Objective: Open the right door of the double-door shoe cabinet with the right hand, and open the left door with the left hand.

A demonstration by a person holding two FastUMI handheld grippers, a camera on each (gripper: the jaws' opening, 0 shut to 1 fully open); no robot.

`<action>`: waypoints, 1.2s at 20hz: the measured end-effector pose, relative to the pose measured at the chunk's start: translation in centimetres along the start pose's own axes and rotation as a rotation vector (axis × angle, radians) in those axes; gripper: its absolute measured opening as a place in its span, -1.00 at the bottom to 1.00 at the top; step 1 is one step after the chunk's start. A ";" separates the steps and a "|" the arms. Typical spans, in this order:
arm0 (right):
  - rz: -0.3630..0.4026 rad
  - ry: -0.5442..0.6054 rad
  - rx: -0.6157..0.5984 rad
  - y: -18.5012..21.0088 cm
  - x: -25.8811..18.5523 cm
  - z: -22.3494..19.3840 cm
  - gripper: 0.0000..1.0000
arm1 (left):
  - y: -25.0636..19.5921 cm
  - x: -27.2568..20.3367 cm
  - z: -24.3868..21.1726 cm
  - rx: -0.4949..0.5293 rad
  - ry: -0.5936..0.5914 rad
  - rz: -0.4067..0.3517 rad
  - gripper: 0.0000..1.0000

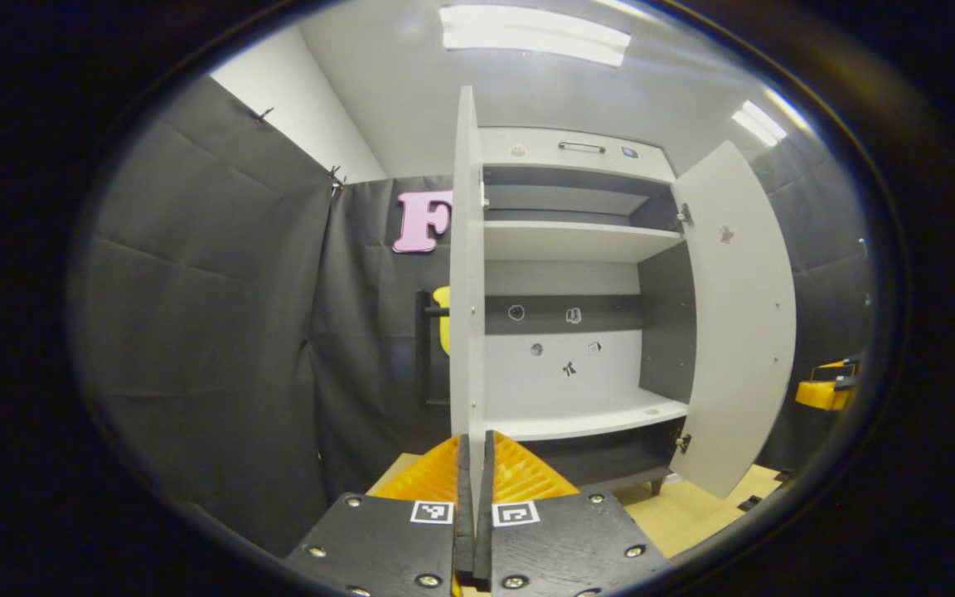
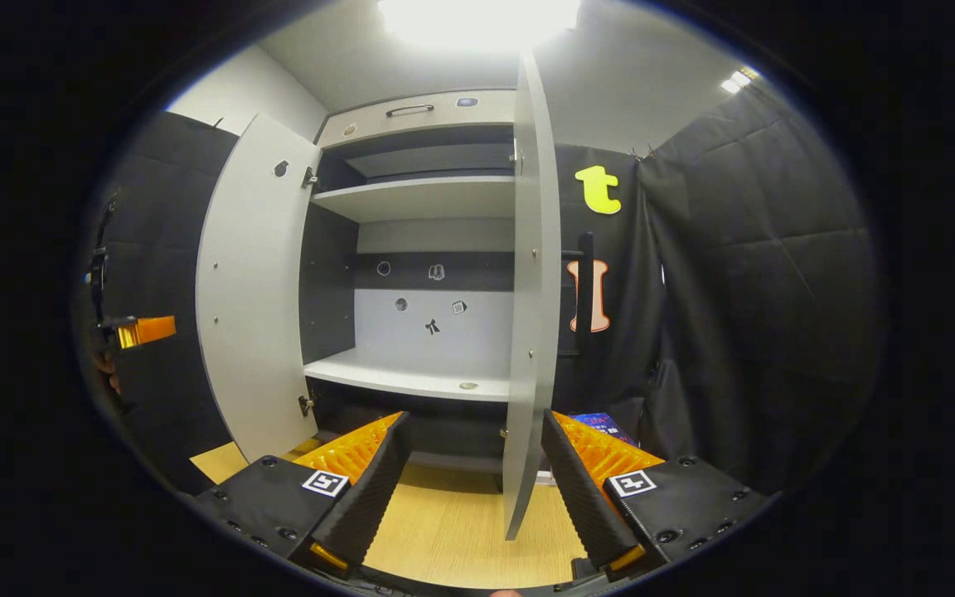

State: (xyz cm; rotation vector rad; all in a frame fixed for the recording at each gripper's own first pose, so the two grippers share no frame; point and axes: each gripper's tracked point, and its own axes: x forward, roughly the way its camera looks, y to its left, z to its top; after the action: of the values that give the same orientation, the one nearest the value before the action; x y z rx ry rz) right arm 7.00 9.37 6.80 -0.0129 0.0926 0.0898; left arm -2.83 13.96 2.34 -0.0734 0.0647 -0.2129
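Observation:
The shoe cabinet (image 1: 577, 153) stands with both doors swung out. In the left gripper view the left door (image 1: 467, 274) is edge-on, and my left gripper (image 1: 476, 468) is shut on its lower edge. The right door (image 1: 734, 315) hangs wide open beyond, with the other gripper (image 1: 826, 391) past it. In the right gripper view the right door (image 2: 532, 274) is edge-on between the spread fingers (image 2: 361, 468) of my open right gripper (image 2: 473, 419), neither pad pressing on it. The left door (image 2: 254, 290) stands open at the left.
Inside are white shelves (image 2: 411, 377) and a grey back panel with small stickers. Black bar handles (image 2: 584, 290) sit on the doors' outer faces. A wooden floor (image 2: 453, 514) lies below. Black cloth walls close in on both sides, and a blue object (image 2: 598, 421) lies by the cabinet's foot.

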 end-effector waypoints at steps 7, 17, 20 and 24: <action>-0.048 -0.038 0.034 -0.3 -0.5 -0.3 0.93 | -1.9 -2.9 -2.6 0.005 0.020 -0.023 -0.96; -0.055 -0.044 0.043 -0.4 -0.7 -0.2 0.96 | -2.7 -4.0 -2.6 0.064 -0.007 0.029 -0.60; -0.052 -0.041 0.038 -0.3 -0.7 -0.2 0.93 | -3.2 -4.1 -3.0 0.068 -0.005 0.034 -0.37; -0.054 -0.048 0.032 -0.4 -0.8 0.1 0.99 | -3.2 -4.2 -2.6 0.094 -0.023 0.054 0.82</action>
State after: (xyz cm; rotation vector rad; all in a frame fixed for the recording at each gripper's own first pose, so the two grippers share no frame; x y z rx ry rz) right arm 6.28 8.86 6.96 0.0190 0.0454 0.0342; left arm -7.81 11.58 0.26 0.0195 0.0339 -0.1610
